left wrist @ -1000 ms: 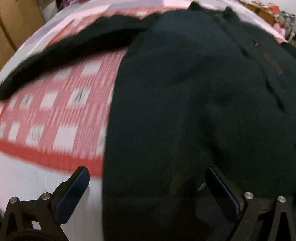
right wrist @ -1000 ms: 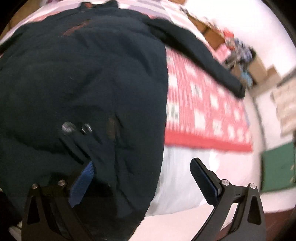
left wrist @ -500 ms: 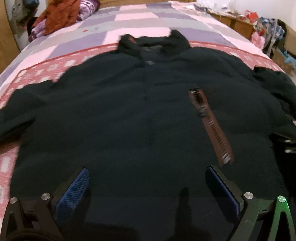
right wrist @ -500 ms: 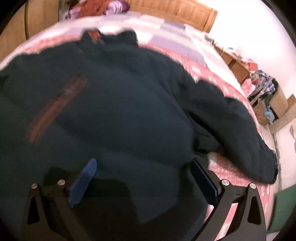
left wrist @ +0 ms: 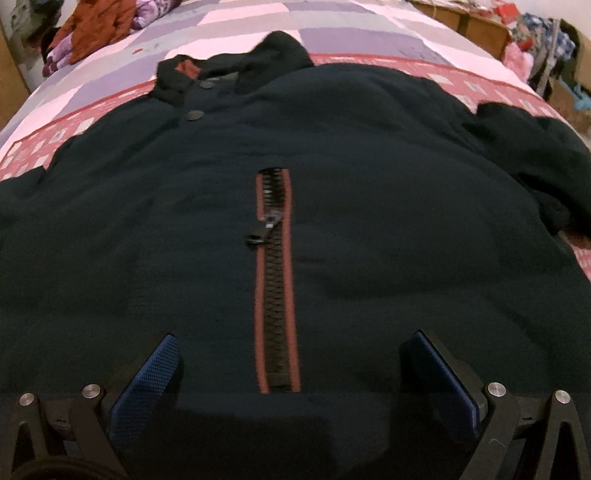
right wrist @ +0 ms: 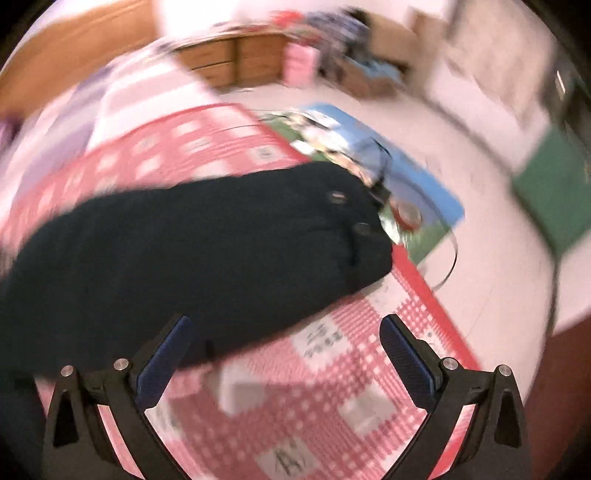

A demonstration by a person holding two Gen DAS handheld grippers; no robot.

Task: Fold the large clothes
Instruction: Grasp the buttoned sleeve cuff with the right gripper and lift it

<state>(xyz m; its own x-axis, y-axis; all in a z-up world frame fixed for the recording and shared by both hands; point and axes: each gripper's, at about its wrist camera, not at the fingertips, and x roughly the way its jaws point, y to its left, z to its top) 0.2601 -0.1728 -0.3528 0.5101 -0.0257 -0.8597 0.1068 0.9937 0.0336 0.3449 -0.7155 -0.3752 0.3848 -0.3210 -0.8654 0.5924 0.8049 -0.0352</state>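
Observation:
A large dark navy jacket (left wrist: 369, 221) lies spread flat on the bed, collar far, with a red-edged zipper (left wrist: 274, 280) down its front. My left gripper (left wrist: 291, 380) is open and empty just above the jacket's near hem, centred on the zipper. In the right wrist view the jacket's right sleeve (right wrist: 192, 251) lies across a red checked cloth (right wrist: 332, 387), its buttoned cuff (right wrist: 354, 225) pointing right. My right gripper (right wrist: 284, 354) is open and empty, just above the cloth near the sleeve's lower edge.
The bed has a pink and purple quilt (left wrist: 240, 22). An orange garment pile (left wrist: 99, 26) lies at its far left. A picture mat (right wrist: 388, 177) and cable lie beyond the cuff. Wooden drawers (right wrist: 236, 59) and floor clutter stand by the far wall.
My left gripper has shifted right, from the jacket's left edge to centred on the zipper. My right gripper has swung right, from over the jacket body to the right sleeve and cuff.

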